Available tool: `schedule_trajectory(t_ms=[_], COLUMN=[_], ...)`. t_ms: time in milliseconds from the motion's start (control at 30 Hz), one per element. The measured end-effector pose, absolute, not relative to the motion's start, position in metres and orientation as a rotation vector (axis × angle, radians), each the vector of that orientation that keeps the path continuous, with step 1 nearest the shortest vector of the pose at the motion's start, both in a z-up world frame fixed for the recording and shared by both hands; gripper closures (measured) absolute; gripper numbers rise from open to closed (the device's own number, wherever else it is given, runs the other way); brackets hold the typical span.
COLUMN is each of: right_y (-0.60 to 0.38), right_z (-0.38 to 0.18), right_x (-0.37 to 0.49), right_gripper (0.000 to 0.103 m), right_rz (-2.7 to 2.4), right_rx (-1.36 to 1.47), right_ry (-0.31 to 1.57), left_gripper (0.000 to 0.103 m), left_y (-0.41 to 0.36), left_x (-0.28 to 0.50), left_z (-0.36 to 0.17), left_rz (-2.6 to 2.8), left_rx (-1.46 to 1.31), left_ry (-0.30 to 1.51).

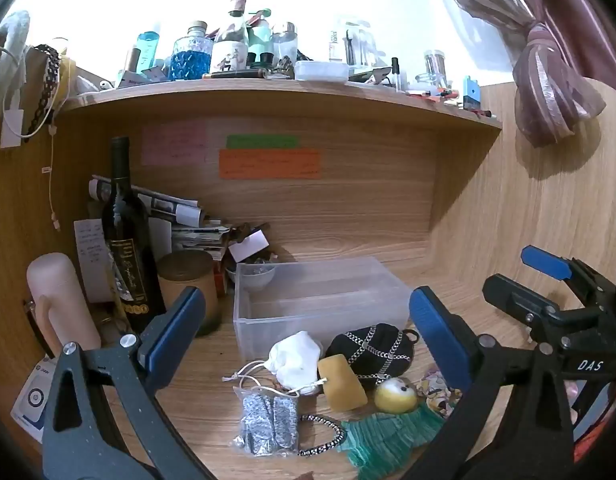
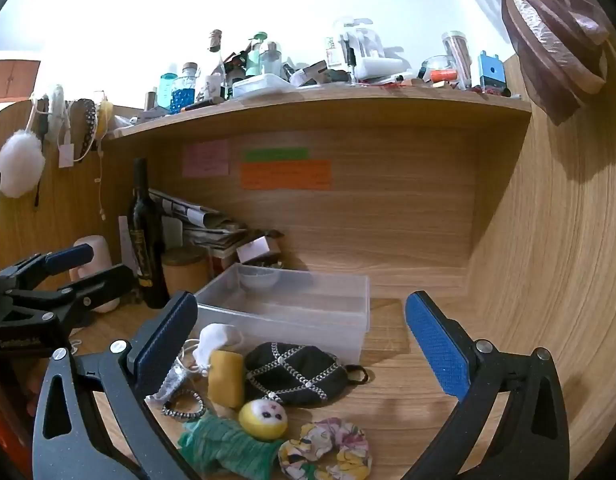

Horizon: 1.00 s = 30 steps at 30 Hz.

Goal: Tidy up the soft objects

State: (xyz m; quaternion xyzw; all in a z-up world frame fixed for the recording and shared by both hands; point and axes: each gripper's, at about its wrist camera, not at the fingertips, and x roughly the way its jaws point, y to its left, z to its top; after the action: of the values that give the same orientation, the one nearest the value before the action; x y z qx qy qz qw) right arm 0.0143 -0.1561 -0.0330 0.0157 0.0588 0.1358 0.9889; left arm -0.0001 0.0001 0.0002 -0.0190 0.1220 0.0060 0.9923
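Both claws, left claw (image 1: 308, 332) and right claw (image 2: 302, 344), spread wide and empty above the soft items; best pinch the black pouch (image 2: 294, 372) centrally, then lift it clear into the clear bin (image 2: 347, 312).

This is a home, most likely a bedroom desk nook. A wooden desk (image 1: 447, 264) sits under a shelf (image 1: 268, 84) crowded with toiletry and perfume bottles (image 1: 190, 58). Coloured notes (image 1: 270, 164) are stuck on the far panel. At far left stand a wine bottle (image 1: 126, 240), a stack of papers (image 1: 196, 232) and a pink flask (image 1: 60, 300). A tied curtain (image 1: 547, 80) hangs at the right, and a white puff (image 2: 20, 166) and hair bands hang on the left panel.
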Motion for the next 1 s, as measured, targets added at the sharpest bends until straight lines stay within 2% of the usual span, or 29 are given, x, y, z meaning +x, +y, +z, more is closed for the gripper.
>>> schedule_trajectory(t_ms=[1000], right_y=[-0.1571], right_z=[-0.0321], right_x=[0.0177], right_gripper=[0.000], right_rz=[0.292], right_rx=[0.057], right_ry=[0.137], left_gripper=[0.000], left_y=[-0.0030], left_x=[0.0016], left_z=[0.0030], left_rz=[-0.015], left_rx=[-0.033], left_ry=[0.242])
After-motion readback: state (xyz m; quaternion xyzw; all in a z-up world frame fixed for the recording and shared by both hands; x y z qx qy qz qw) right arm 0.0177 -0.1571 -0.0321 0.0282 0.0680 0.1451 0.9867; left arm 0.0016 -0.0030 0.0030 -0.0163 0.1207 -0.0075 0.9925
